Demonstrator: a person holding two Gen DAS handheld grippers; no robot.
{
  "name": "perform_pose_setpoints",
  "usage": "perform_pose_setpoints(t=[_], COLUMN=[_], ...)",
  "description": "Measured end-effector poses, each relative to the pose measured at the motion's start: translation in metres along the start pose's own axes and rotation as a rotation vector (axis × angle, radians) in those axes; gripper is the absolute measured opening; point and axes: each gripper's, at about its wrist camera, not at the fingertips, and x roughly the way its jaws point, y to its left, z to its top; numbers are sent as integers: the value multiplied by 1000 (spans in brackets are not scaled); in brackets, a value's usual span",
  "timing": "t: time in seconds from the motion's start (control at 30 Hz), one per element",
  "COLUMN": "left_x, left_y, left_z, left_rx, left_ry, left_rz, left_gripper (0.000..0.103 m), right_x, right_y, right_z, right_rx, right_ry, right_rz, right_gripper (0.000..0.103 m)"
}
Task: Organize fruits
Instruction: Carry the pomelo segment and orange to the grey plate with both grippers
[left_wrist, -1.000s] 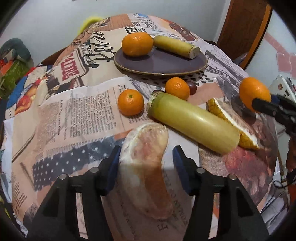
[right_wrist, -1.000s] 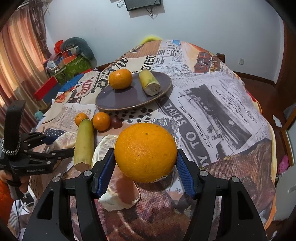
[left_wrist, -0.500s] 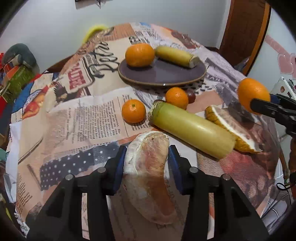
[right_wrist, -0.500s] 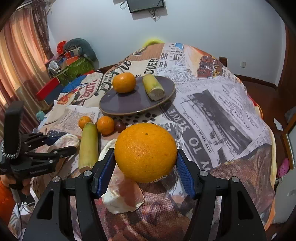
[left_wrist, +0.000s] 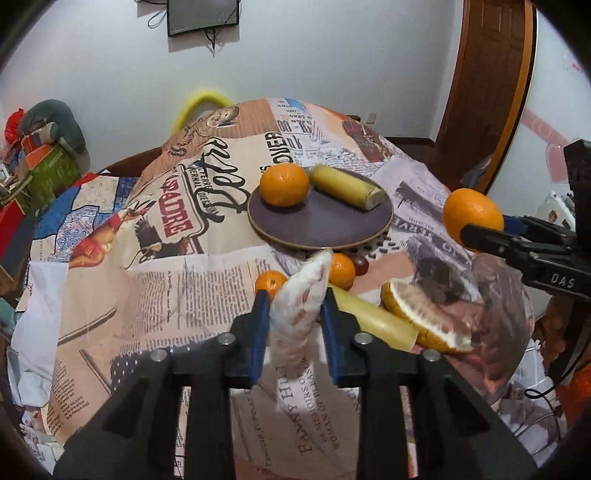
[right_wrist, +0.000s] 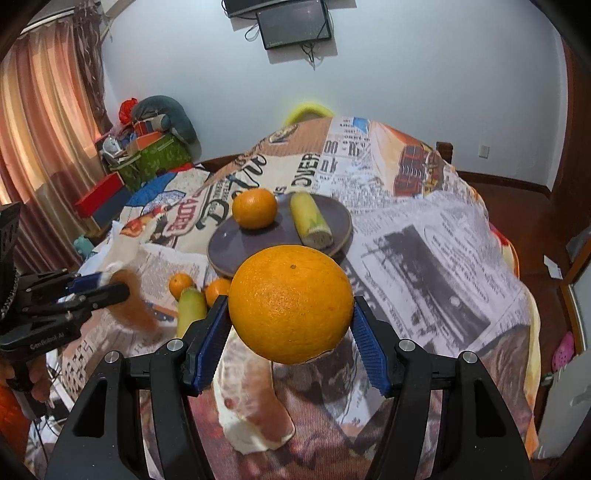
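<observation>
My left gripper is shut on a peeled pomelo segment and holds it lifted above the table. My right gripper is shut on a large orange held in the air; it also shows in the left wrist view. A dark purple plate carries an orange and a cut yellow-green piece. On the cloth lie two small tangerines, a long yellow-green piece and a pomelo wedge with rind.
A small dark fruit lies by the tangerines. The newspaper-print cloth covers the round table. Boxes and bags stand at the far left by the curtain. A wooden door is at the right.
My left gripper closed on the pomelo segment and lifted it off the cloth, tilting up. My right gripper kept the orange and rose a little.
</observation>
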Motion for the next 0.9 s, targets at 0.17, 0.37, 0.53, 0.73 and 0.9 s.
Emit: perform_pose_setpoints(t=[0.17, 0.37, 0.53, 0.73, 0.9], left_x=[-1, -4, -1, 12, 26], left_y=[1, 1, 0, -5, -11], left_z=[13, 29, 45, 61, 72], left_rx=[1, 7, 18, 39, 49], left_ry=[-28, -68, -95, -103, -102], left_rz=[-9, -20, -36, -54, -90], left_gripper=[23, 23, 23, 23, 23], right_x=[3, 11, 19, 33, 43], right_y=[1, 2, 1, 3, 3], right_z=[8, 17, 25, 40, 49], right_rx=[-6, -24, -36, -61, -73], right_ry=[-15, -21, -25, -29, -33], right_rz=[5, 1, 0, 5, 12], right_gripper=[61, 61, 61, 61, 61])
